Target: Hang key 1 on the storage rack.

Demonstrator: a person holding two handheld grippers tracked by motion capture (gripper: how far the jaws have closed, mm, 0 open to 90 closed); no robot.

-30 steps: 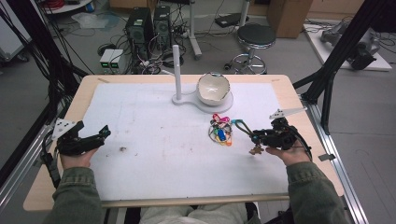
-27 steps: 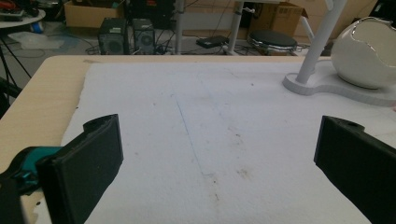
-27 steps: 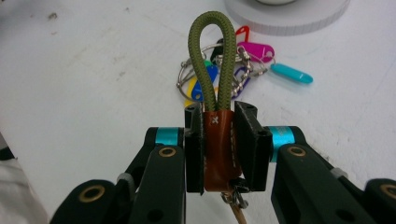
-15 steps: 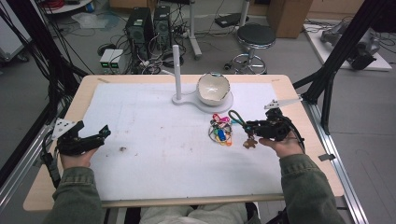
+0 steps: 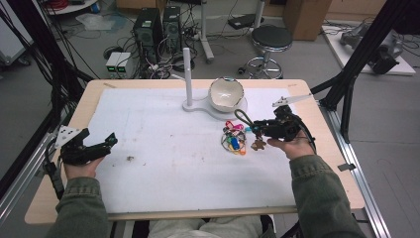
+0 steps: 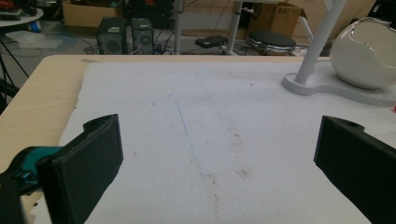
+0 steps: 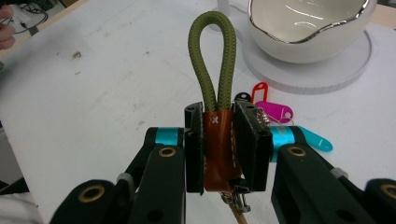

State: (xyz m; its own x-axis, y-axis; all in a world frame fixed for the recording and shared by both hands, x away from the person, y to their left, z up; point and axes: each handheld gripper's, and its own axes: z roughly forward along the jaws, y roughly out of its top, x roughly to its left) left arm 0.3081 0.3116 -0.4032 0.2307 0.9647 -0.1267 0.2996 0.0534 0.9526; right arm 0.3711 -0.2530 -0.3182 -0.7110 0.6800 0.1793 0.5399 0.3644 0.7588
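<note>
The right gripper [image 7: 219,149] is clamped on the brown leather tab of a keychain [image 7: 218,140], whose olive cord loop [image 7: 212,56] projects straight ahead along the jaw axis toward the white stand post [image 5: 187,74] and bowl [image 5: 226,93] at the far side. In the high view the keychain hangs just right of the coloured key tags [image 5: 234,139], right of table centre. The left gripper [image 5: 94,148] rests wide open and empty at the near left, well apart; the right hand is nearer.
</note>
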